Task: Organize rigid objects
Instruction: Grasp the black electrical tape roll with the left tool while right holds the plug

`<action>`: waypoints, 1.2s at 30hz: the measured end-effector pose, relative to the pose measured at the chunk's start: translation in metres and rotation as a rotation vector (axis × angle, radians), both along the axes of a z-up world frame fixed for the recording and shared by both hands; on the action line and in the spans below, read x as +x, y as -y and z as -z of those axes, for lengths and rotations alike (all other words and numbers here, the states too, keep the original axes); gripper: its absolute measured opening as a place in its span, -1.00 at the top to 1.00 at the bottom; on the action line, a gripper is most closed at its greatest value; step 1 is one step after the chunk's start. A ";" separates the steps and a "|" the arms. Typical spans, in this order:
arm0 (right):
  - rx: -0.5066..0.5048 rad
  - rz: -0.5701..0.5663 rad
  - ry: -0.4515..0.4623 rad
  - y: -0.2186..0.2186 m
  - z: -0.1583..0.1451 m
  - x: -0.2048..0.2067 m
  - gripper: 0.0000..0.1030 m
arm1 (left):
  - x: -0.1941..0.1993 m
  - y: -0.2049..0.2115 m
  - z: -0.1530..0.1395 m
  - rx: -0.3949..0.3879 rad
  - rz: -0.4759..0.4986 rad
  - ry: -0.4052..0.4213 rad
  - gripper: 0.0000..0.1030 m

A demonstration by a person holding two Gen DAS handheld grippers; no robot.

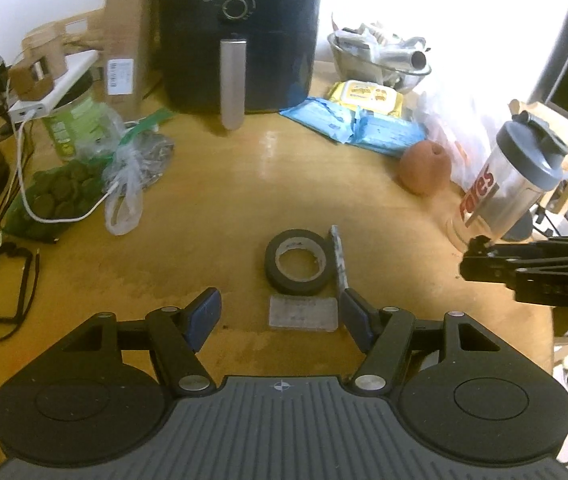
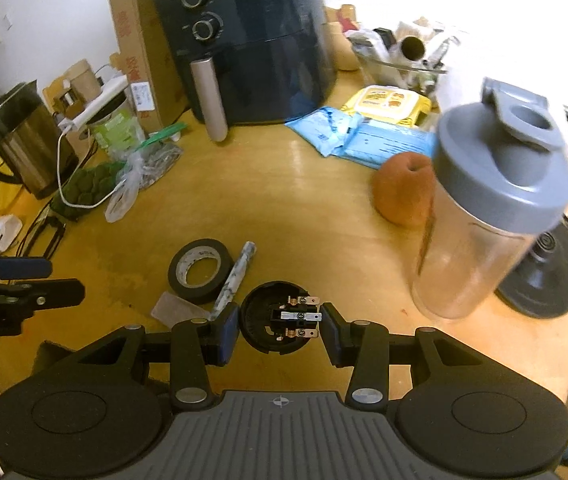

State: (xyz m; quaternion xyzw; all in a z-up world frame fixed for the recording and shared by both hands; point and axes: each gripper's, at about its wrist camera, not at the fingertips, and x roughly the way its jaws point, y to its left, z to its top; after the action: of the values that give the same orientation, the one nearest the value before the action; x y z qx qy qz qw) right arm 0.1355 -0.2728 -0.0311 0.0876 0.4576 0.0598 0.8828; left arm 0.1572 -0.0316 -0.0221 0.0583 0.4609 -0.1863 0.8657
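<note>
jaws of the right gripper (image 2: 279,326) pinch a round black plug part (image 2: 271,320), its underside hidden; left gripper (image 1: 279,316) spread.

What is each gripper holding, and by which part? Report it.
The right gripper holds a round black electrical part, clamped across its sides, metal contacts facing the camera. The left gripper holds nothing; its pads stand apart above the table.

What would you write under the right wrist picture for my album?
Right gripper grips a round black socket part above a wooden table, near black tape and a shaker bottle.
</note>
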 end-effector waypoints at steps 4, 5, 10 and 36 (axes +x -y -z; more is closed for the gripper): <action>0.013 0.031 0.004 0.008 -0.001 -0.006 0.10 | 0.012 0.008 0.010 0.031 0.025 -0.006 -0.27; 0.015 0.035 0.006 0.010 -0.002 -0.006 0.10 | 0.014 0.010 0.012 0.038 0.028 -0.005 -0.33; 0.022 0.050 0.017 0.018 -0.005 -0.012 0.10 | 0.025 0.017 0.024 0.075 0.048 -0.001 -0.52; 0.027 0.060 -0.021 0.018 -0.005 -0.044 0.10 | 0.098 0.033 0.091 0.103 -0.011 -0.178 0.01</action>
State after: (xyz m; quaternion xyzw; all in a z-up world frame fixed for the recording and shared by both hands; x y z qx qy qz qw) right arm 0.0915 -0.2910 -0.0257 0.1137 0.4630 0.0387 0.8782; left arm 0.2556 -0.0650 -0.1127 0.0835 0.5452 -0.1621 0.8182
